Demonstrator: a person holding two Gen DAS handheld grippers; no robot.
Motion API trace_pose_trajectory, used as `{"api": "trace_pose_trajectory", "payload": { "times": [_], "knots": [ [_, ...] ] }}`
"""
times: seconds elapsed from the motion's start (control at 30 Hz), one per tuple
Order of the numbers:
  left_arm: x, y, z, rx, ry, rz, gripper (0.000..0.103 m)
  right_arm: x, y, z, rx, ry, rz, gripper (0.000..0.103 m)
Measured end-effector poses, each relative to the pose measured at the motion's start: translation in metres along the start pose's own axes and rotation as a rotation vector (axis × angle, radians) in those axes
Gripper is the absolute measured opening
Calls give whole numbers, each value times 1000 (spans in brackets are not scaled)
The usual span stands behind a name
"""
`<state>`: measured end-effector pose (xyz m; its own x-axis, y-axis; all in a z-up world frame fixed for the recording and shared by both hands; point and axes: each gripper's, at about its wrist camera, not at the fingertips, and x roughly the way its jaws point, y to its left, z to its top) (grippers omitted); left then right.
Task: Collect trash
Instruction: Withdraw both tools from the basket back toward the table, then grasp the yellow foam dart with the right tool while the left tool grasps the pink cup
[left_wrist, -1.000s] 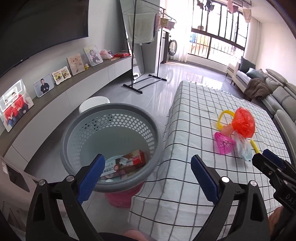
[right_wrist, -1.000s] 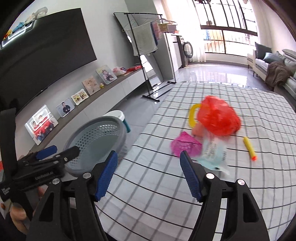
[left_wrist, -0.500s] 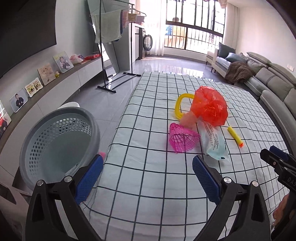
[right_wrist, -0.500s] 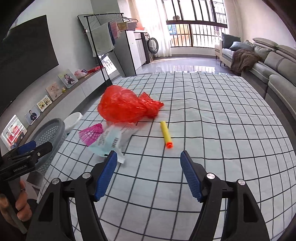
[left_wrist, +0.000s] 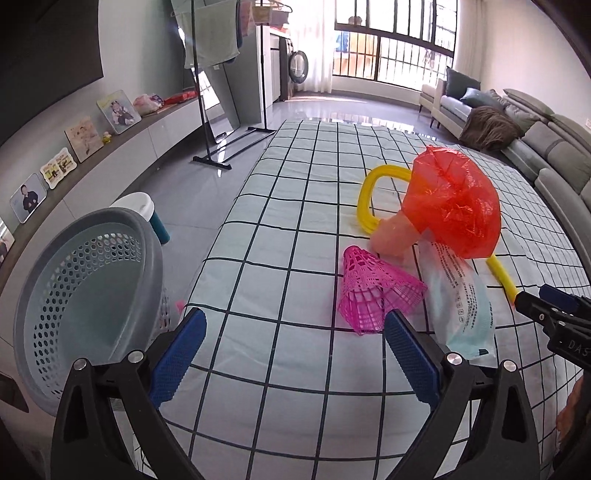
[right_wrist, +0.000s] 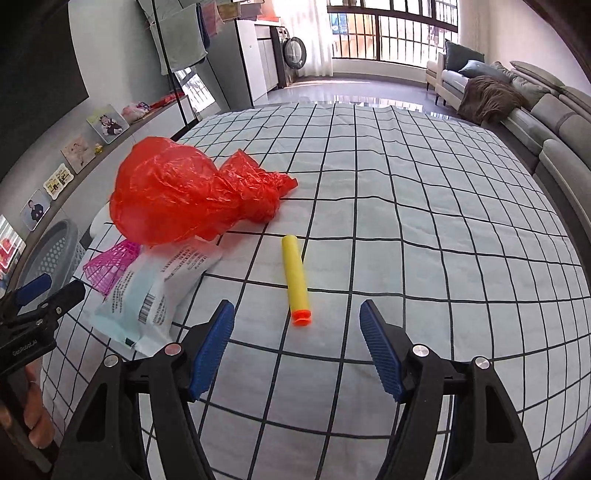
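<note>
Checked cloth covers the table (right_wrist: 424, 229); your right gripper (right_wrist: 297, 345) hangs spread and empty just short of the yellow foam dart (right_wrist: 296, 282), whose long axis points away from you. Your left gripper (left_wrist: 291, 354), also released, faces the pink shuttlecock (left_wrist: 376, 291) near the left edge.

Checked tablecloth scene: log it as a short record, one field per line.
surface: checked tablecloth
trash on it: red plastic bag, white and blue wrapper, pink mesh cone, yellow foam dart, yellow ring
bin: grey perforated basket, off the cloth's left edge
left gripper: open, empty
right gripper: open, empty, dart tip just ahead
</note>
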<state>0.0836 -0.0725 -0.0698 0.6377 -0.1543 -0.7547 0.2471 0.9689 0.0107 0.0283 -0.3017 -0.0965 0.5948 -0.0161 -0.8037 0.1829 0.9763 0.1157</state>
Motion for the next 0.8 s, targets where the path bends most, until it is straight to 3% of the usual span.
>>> {"api": "trace_pose_trajectory", "payload": {
  "times": [0.13, 0.23, 0.5, 0.57, 0.7, 0.8],
  "knots": [
    [8, 0, 1, 1, 10, 0, 95, 12, 3, 6, -12, 21, -16, 66],
    [11, 1, 3, 0, 14, -3, 95, 20, 2, 9, -12, 35, -28, 56],
    [18, 1, 4, 0, 24, -4, 95, 28, 5, 14, -19, 30, -46, 45],
    [19, 2, 3, -2, 28, -3, 95, 28, 6, 15, -23, 27, -46, 39],
    [19, 4, 2, -5, 32, -2, 95, 28, 6, 15, -23, 22, -38, 12],
    [20, 8, 3, -8, 36, -2, 95, 25, 5, 12, -7, 13, -17, 12]
  ]
}}
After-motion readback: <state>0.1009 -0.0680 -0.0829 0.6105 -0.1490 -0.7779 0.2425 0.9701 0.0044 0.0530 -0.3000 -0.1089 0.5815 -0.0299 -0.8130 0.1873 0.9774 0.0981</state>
